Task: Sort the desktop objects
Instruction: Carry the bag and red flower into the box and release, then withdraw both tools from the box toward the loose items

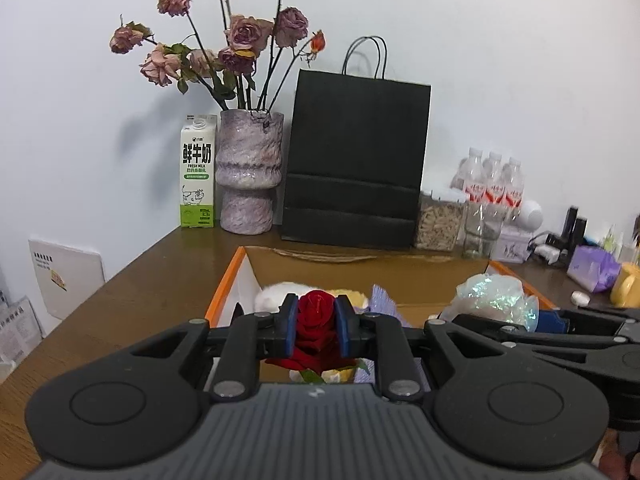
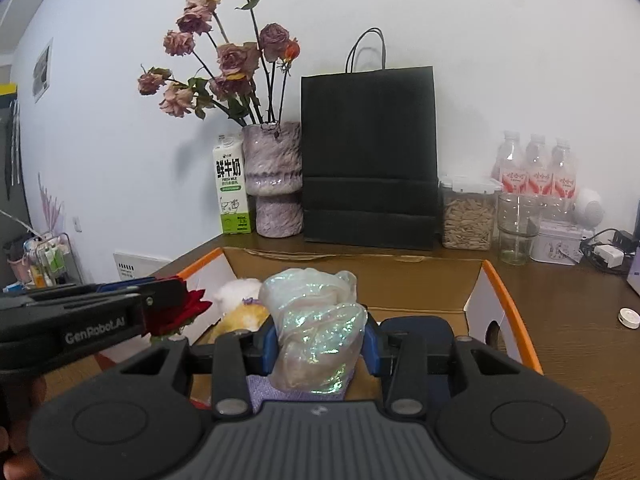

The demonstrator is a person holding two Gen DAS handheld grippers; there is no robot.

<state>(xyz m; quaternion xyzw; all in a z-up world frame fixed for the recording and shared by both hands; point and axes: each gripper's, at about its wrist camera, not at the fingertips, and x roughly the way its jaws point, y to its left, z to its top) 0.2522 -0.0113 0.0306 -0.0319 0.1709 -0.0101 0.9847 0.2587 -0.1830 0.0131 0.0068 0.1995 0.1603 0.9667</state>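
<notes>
Both grippers hang over an open cardboard box (image 2: 404, 276) with orange-edged flaps, low in the centre of each frame, so each load looks ready to be dropped in or lifted clear as part of the sorting; which of the 2 cannot be told.

The left gripper (image 1: 316, 322) is clenched on a red fabric rose (image 1: 314, 320). Its blue-padded fingers (image 1: 289, 322) press the bloom from both sides with only a narrow gap between them, and a green leaf shows under the flower at the lower centre of the left wrist view. In the right wrist view the same rose juts from the black tool at the left edge.

The right gripper (image 2: 320, 346) grasps a crumpled iridescent plastic bag (image 2: 320, 332). Its fingers (image 2: 270, 346) stand wider apart, because the bag is bulky, and the film bulges up and forward between them. The soft wrap probably needs this broad pinch to avoid slipping.

Inside the box, just beyond the grippers, lie a white and yellow plush toy (image 2: 240, 304) and a purple cloth-like item that is mostly hidden.

Along the wall at the back of the worktop (image 1: 160, 280) stand a milk carton (image 1: 197, 172), a purple vase (image 1: 248, 172) of dried roses (image 1: 224, 40), a black paper bag (image 1: 356, 160), a jar of seeds (image 2: 466, 216), an empty glass (image 2: 516, 228) and 3 water bottles (image 2: 536, 172), all lined up well apart from the box.
</notes>
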